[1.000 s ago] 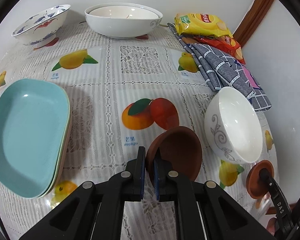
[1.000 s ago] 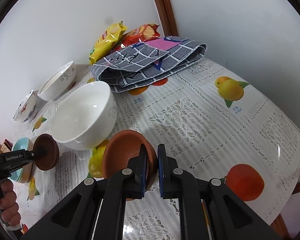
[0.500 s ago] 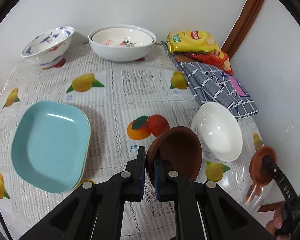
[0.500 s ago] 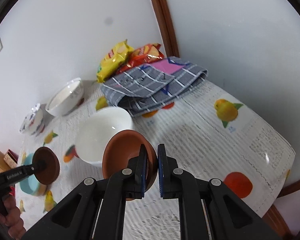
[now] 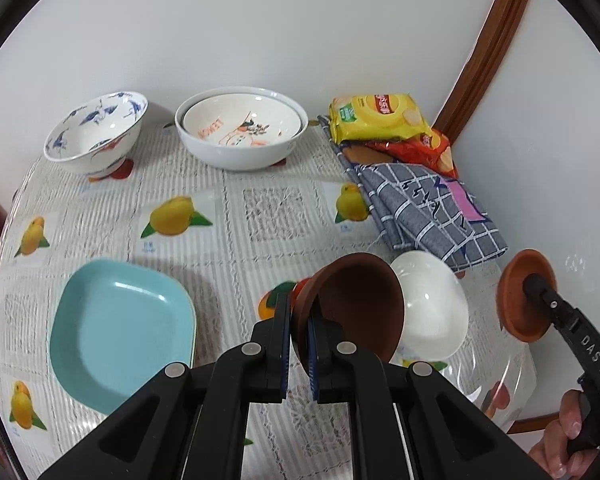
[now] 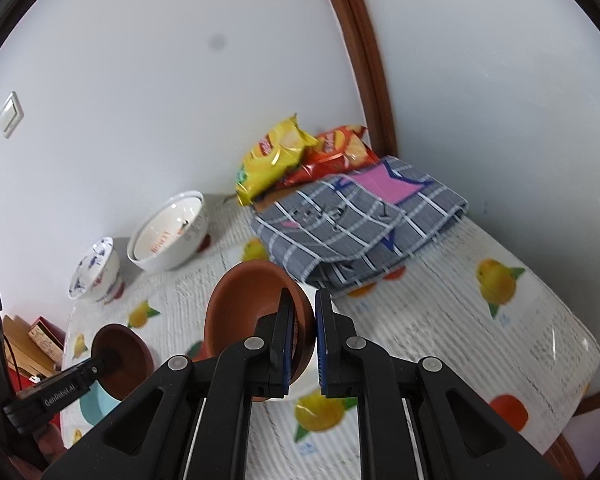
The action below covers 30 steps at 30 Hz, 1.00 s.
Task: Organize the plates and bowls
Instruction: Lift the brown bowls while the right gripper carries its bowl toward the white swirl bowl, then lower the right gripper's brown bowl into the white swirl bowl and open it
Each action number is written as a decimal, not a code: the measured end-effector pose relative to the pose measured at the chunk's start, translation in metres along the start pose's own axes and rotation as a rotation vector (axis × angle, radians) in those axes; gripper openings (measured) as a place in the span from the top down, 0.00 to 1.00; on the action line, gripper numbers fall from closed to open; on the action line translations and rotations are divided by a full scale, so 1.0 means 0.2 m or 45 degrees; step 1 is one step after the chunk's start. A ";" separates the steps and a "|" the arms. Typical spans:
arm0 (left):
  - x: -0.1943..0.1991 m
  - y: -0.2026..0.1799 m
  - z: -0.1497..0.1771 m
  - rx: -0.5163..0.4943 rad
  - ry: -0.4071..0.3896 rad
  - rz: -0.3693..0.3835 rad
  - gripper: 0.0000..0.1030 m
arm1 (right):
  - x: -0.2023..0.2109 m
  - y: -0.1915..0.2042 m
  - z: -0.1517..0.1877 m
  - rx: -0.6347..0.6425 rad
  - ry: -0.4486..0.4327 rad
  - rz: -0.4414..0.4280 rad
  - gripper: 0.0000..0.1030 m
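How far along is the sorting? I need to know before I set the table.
Done: cream bowl nested in the large white bowl; pale blue square plates stacked. In hand: the left gripper and right gripper each clamp a brown clay bowl above the table. Left: both clay bowls, the plain white bowl and the blue-patterned bowl stand apart.

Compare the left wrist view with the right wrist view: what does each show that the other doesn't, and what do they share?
Only the left wrist view shows the plain white bowl and the full teal plate, plus the left gripper shut on a dark brown bowl.

Only the right wrist view shows a wall switch and the right gripper clamping an orange-brown bowl.

Both show the blue-patterned bowl, the nested white bowls, the snack bags and the checked cloth.
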<state>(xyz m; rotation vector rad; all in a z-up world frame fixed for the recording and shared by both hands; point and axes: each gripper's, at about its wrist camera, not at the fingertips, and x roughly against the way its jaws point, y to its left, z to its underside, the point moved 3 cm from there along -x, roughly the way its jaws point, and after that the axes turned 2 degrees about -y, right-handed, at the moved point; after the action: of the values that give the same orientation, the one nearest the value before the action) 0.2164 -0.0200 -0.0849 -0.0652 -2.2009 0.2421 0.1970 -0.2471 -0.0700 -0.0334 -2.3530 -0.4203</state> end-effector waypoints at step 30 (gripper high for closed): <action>-0.31 -0.12 -0.14 -0.055 0.053 0.113 0.93 | -0.30 -0.02 0.11 -0.008 0.123 -0.006 0.90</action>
<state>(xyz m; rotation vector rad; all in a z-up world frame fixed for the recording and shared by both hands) 0.2763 -0.0467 -0.1128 -0.1905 -2.1646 0.2406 0.2255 -0.2377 -0.1252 -0.0106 -2.2571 -0.4220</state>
